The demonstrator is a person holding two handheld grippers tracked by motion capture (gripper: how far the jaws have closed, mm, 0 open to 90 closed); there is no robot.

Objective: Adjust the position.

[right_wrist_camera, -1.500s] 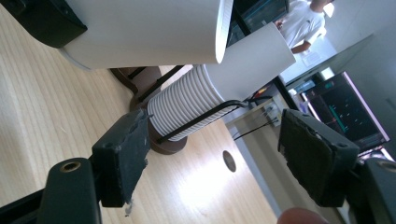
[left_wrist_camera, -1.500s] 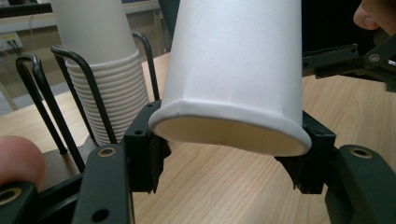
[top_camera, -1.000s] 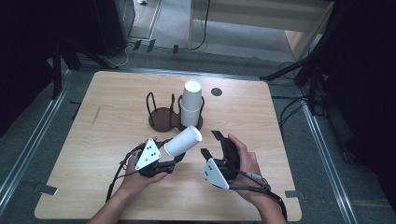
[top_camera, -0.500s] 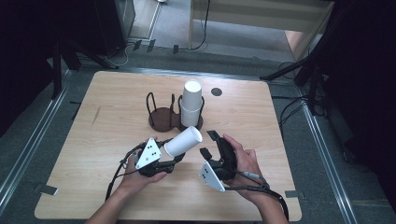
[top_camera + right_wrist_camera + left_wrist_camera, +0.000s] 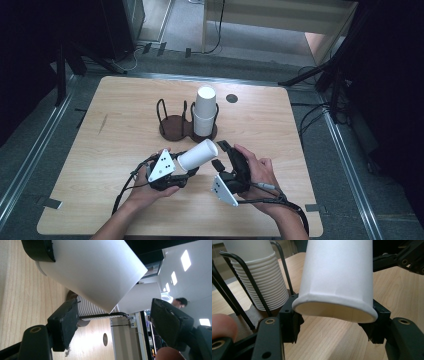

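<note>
A wooden worktop is carrying a dark wire rack at frame centre, with a stack of white cups standing in it. Just below, the left claw is gripping a white paper cup by its rim, tilted up-right. The right claw, jaws having just narrowed, is hovering unclenched beside the cup's base.

Matt white paper on the held cup; ribbed paper rims on the far stack. Thin black metal wire holder. Pale, smooth-grained wooden desk. Matt black plastic fingers.
</note>
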